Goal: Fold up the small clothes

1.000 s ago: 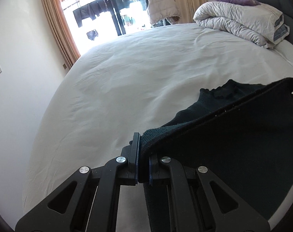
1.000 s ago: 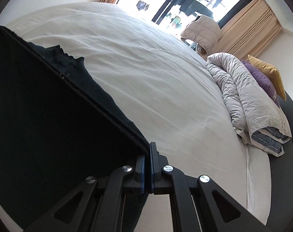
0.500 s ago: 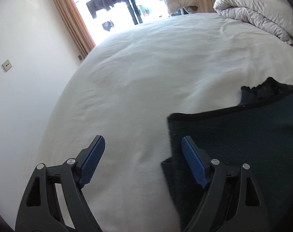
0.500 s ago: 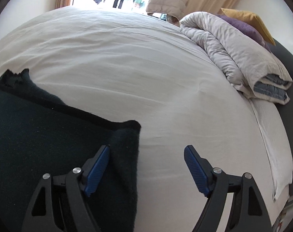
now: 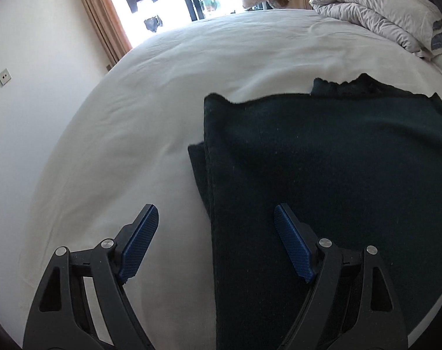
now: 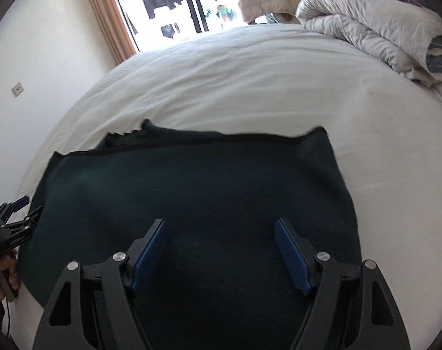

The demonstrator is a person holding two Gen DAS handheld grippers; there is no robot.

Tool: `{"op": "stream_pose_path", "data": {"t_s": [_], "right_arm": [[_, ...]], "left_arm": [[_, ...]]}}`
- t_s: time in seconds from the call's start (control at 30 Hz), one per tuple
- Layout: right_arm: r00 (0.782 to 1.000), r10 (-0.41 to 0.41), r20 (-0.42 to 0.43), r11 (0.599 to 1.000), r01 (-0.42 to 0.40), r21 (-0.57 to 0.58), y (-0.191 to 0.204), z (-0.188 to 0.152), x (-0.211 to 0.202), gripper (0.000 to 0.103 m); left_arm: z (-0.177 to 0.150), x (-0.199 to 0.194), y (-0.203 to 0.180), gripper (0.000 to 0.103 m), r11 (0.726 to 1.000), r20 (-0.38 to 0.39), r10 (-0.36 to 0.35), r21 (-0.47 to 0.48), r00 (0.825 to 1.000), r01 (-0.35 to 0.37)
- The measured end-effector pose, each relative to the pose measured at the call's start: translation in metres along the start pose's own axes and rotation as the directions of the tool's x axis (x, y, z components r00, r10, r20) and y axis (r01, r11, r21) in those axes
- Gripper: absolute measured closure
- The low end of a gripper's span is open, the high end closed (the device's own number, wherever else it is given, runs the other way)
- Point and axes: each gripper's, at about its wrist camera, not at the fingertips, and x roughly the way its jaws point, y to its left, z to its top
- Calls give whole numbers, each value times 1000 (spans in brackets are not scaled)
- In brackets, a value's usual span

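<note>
Both grippers have let go: a second ago each pinched a corner of the dark garment, now it lies folded on the white bed. The left gripper stands wide, the right gripper is closing on nothing. One fold done.

Under the hand-held gripper lies a garment of dark, matt, fuzzy knit. Beyond it the bedsheet is smooth white cloth. The pads are blue ribbed plastic on matt black arms.
</note>
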Motion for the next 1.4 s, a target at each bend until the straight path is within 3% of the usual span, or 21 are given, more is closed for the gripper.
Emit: {"op": "stream_pose_path", "data": {"t_s": [0.13, 0.27, 0.33, 0.43, 0.53, 0.67, 0.7, 0.8, 0.87, 0.93, 0.97, 1.03, 1.07, 1.17, 1.23, 1.3, 1.4], "right_arm": [[998, 30, 57, 997, -34, 74, -33, 2, -9, 41], [992, -91, 88, 990, 81, 114, -31, 7, -29, 37], [992, -4, 123, 991, -13, 133, -21, 5, -45, 36], [976, 160, 145, 982, -172, 73, 6, -1, -56, 32], [934, 342, 99, 935, -349, 61, 30, -11, -45, 31], [909, 416, 14, 899, -413, 144, 39, -25, -5, 31], [916, 399, 28, 905, -399, 147, 36, -28, -2, 32], [924, 377, 58, 912, -382, 147, 30, -32, -11, 36], [954, 291, 77, 935, -301, 190, 20, -32, -23, 36], [952, 287, 108, 926, -305, 223, 17, -34, -37, 33], [938, 322, 131, 913, -344, 221, 19, -35, -44, 27], [912, 382, 148, 892, -405, 200, 29, -37, -50, 26], [902, 408, 144, 881, -430, 196, 35, -37, -49, 26], [876, 463, 139, 845, -483, 231, 45, -38, -38, 27], [866, 480, 141, 824, -501, 265, 47, -40, -30, 29], [856, 495, 146, 802, -516, 301, 44, -43, -25, 31], [851, 503, 150, 783, -522, 340, 40, -44, -20, 35]], "left_arm": [[-18, -6, 10, 21, 997, 10, -41, -68, 999, 42], [-31, -12, 17, 20, 989, 16, -72, -128, 997, 73], [-37, -17, 22, 20, 983, 21, -93, -157, 995, 95], [-49, -36, 32, 20, 967, 48, -126, -218, 991, 134], [-71, -62, 50, 21, 927, 107, -159, -326, 981, 186], [-95, -63, 63, 21, 861, 86, -234, -445, 968, 247], [-99, -63, 62, 21, 857, 88, -239, -448, 967, 253], [-101, -67, 52, 21, 885, 65, -229, -403, 971, 235], [-108, -73, 56, 21, 874, 60, -249, -417, 967, 251], [-115, -84, 61, 21, 823, 94, -294, -482, 951, 301], [-122, -92, 66, 21, 783, 125, -318, -524, 940, 335], [-136, -100, 72, 21, 681, 177, -381, -610, 908, 405], [-140, -101, 72, 21, 643, 188, -403, -639, 896, 423], [-145, -105, 66, 21, 588, 211, -430, -673, 878, 449], [-151, -106, 64, 21, 503, 240, -471, -717, 849, 482], [-156, -109, 58, 21, 461, 260, -480, -738, 838, 493], [-157, -109, 49, 20, 427, 275, -479, -756, 833, 495]]}}
